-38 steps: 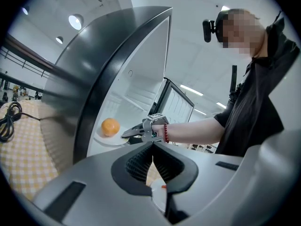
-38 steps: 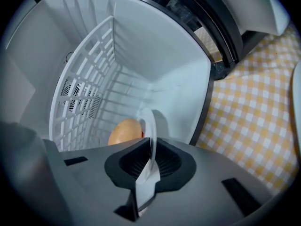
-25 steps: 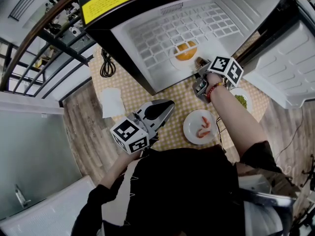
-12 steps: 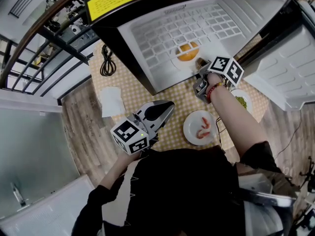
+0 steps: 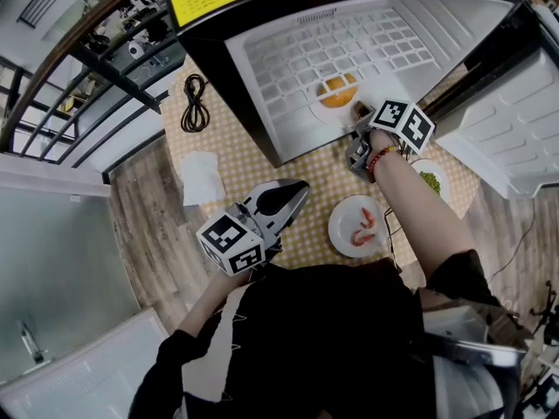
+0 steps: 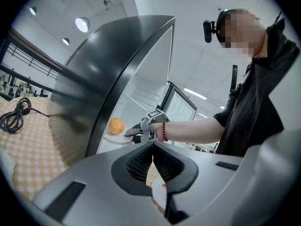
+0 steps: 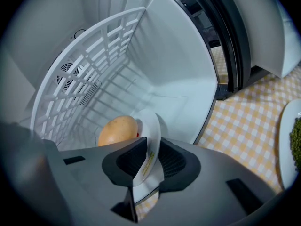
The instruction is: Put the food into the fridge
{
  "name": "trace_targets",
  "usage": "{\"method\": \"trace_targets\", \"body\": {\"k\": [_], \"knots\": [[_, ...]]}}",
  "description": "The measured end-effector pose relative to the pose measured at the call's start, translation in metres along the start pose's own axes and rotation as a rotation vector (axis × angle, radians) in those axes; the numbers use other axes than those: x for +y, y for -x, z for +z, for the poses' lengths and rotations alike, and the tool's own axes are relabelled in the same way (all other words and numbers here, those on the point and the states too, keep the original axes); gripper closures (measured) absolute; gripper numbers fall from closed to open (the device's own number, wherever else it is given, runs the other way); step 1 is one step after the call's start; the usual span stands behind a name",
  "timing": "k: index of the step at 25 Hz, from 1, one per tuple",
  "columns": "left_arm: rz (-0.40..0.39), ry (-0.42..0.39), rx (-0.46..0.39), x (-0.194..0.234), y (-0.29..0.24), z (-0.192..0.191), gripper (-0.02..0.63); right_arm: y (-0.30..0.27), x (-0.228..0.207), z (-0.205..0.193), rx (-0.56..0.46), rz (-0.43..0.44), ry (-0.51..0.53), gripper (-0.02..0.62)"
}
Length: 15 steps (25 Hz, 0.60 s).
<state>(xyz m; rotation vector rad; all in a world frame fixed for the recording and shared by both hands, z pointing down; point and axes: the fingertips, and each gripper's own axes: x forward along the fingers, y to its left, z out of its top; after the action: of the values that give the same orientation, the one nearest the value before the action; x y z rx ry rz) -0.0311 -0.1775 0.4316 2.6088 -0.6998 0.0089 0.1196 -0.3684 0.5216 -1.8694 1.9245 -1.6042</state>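
r tongs (image 7: 150,149) just opening, plate (image 7: 151,124) rim betw.

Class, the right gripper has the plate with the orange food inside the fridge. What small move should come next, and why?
Probably draw the right gripper straight back off the plate. Its jaws have just been opening with the rim between them, and the plate with the orange food already sits in the fridge. The shrimp plate waits.

Table: a yellow-checked cloth (image 5: 323,177) covers it.
On the cloth: black cable (image 5: 194,105) coiled far left, white napkin (image 5: 201,180) nearer, shrimp plate (image 5: 345,238), greens plate (image 5: 417,166) to the right, and the fridge (image 5: 227,85) itself.
Fridge floor (image 7: 174,102): one white plate (image 5: 319,112), carrying round orange food (image 5: 337,90).
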Motion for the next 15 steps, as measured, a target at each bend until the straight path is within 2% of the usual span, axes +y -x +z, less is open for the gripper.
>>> {"method": "trace_targets", "body": {"k": [15], "knots": [[0.013, 0.018, -0.011, 0.0040, 0.0108, -0.0050, 0.591, -0.0018, 0.0016, 0.0022, -0.053, -0.042, 0.066, 0.512]]}}
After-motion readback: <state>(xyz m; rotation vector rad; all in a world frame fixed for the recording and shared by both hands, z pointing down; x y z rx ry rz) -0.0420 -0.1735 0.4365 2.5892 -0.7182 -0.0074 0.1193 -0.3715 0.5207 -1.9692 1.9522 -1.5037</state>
